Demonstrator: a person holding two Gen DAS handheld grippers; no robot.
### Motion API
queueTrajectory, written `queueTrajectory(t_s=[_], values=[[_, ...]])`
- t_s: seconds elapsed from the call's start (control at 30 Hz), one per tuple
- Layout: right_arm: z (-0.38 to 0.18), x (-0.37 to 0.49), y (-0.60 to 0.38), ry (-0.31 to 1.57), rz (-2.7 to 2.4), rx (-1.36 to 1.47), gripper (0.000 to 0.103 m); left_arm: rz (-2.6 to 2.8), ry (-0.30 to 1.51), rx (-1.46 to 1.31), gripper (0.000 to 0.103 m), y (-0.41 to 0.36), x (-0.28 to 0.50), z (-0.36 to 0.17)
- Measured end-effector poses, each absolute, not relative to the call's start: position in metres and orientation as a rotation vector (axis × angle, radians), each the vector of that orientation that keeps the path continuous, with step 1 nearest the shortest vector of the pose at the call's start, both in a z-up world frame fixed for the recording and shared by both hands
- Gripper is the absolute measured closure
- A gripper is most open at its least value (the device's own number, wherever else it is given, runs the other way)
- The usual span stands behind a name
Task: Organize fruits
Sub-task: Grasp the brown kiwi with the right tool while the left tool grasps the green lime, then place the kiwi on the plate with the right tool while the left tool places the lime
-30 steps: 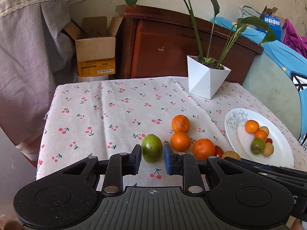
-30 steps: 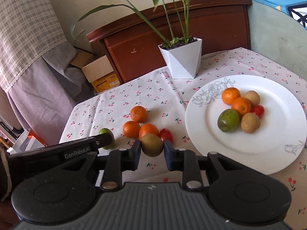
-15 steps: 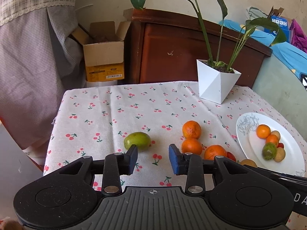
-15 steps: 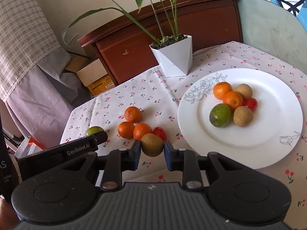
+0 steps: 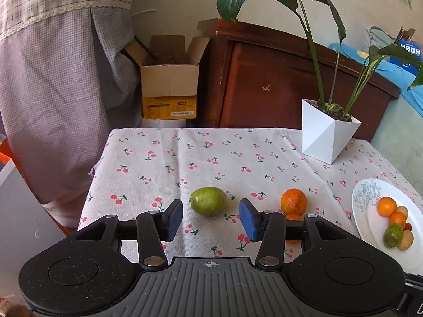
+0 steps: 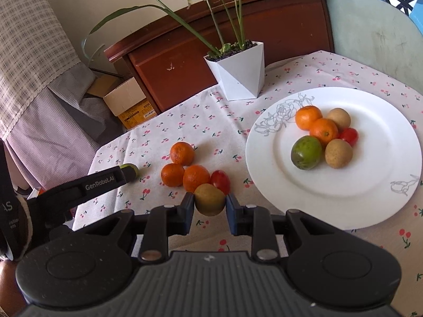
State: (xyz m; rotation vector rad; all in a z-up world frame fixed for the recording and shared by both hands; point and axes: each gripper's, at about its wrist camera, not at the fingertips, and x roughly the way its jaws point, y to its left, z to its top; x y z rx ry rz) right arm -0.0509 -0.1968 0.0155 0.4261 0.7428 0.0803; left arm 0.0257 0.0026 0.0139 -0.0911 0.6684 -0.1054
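The left gripper [image 5: 211, 220] is opening its jaws, and the green fruit [image 5: 208, 201] it pinched 1 second ago now lies free on the cherry-print tablecloth [image 5: 211, 158], just ahead of the 2 pads and touching neither. That fruit has gone from upright between the pads to lying on its side. To the right of the left gripper's blue pad sit 2 oranges [image 5: 293, 202], one partly hidden behind the finger.

The right gripper [image 6: 209, 207] stays narrowly closed on a brownish-green kiwi [image 6: 210, 199], both pads pressing its sides, as in the earlier frames. Just beyond the kiwi sit 3 oranges [image 6: 196, 178] and a red tomato [image 6: 220, 181]. Ahead and to the right of this gripper, the white plate [image 6: 370, 185] holds 2 oranges, 1 green fruit, 2 brown kiwis and 1 tomato. A white plant pot [image 6: 239, 75] stands further ahead.
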Motion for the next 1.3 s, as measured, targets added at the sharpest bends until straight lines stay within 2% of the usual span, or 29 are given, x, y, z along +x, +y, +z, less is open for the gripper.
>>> queueTrajectory(t_s=[0.27, 0.4, 0.67, 0.97, 1.3], values=[[0.012, -0.049, -0.198, 0.755, 0.071, 0.437, 0.077, -0.109, 0.673, -0.065, 0.059, -0.006, 0.04, 0.003], [0.011, -0.049, -0.199, 0.756, 0.068, 0.443, 0.077, -0.113, 0.681, -0.08, 0.073, -0.006, 0.041, 0.001], [0.019, -0.053, -0.21, 0.732, 0.049, 0.469, 0.077, -0.176, 0.68, -0.107, 0.073, -0.016, 0.023, 0.022], [0.039, -0.068, -0.265, 0.705, -0.036, 0.492, 0.077, -0.427, 0.704, -0.142, 0.073, -0.067, -0.002, 0.043], [0.036, -0.066, -0.325, 0.708, -0.144, 0.519, 0.077, -0.564, 0.736, -0.111, 0.073, -0.122, -0.024, 0.032]])
